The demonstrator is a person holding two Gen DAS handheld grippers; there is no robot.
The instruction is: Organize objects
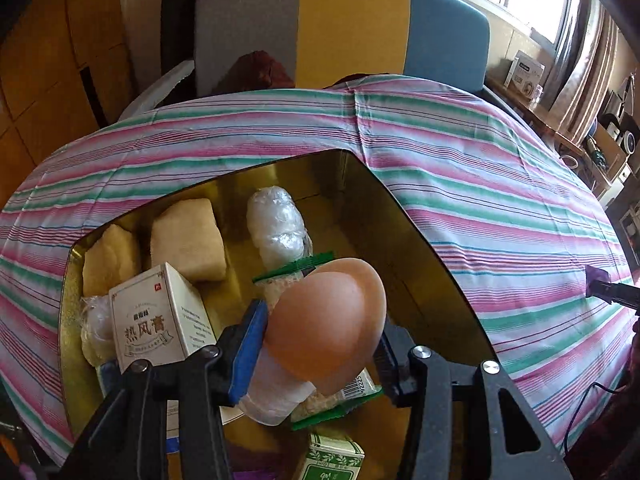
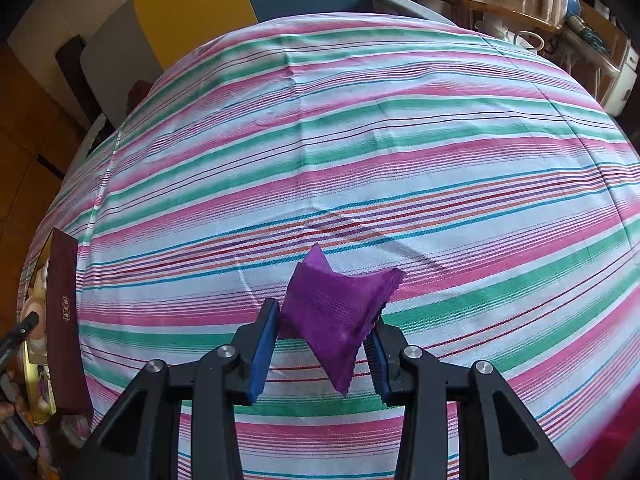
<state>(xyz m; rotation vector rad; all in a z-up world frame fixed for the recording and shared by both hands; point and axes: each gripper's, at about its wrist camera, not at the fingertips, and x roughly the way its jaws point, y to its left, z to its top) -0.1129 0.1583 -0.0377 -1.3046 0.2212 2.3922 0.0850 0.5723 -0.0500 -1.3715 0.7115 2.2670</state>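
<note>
White carton (image 1: pixel 154 320), near left inside the gold tin (image 1: pixel 420 248): large Chinese characters "热风膏" on its front; the smaller print on its side cannot be read.
Green-edged packet (image 1: pixel 362 390), near centre of the tin: barcode label, digits "92225" partly visible.
Green-and-white box (image 1: pixel 330 460), nearest edge: print too small to read.

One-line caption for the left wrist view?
Left gripper holds a peach egg-shaped object over the gold tin of packed items.

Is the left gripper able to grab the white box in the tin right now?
Probably not yet. The left gripper is shut on a peach bottle, so its jaws are taken. The white box stands uncovered in the tin, just left of the gripper, so the way is otherwise free.
</note>
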